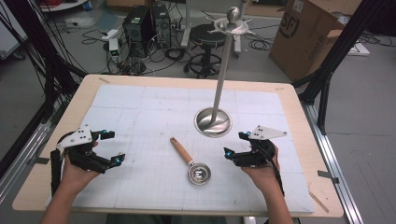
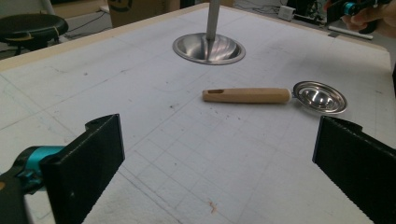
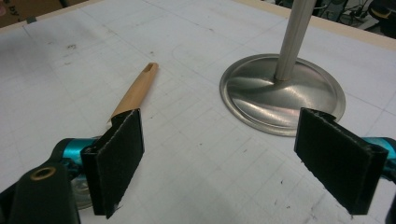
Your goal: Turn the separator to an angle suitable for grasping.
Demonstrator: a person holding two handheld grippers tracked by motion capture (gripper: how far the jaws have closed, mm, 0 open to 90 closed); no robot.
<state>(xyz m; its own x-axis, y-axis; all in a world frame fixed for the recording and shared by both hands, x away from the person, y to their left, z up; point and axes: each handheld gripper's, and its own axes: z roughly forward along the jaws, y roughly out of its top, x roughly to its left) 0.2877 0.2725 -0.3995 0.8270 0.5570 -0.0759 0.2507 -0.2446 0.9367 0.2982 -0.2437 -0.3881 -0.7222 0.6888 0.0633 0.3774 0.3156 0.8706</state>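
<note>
Strainer (image 1: 192, 164), wooden-handled, lies flat near the tabletop's near edge, between both grippers, untouched. Left gripper (image 1: 110, 148) and right gripper (image 1: 235, 143) each stand wide open, holding nothing.

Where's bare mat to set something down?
Free: the far-left mat beyond the left tongs, and the near strip below the strainer. Crowded: centre-right, where strainer, stand base and right tongs sit close.

Between the left gripper (image 1: 109, 148) and the right gripper (image 1: 235, 144) the mat (image 1: 140, 116) lies free, except for the scoop (image 1: 192, 164) in the middle. Behind the scoop the stand (image 1: 214, 122) rises high and blocks the way there.
</note>
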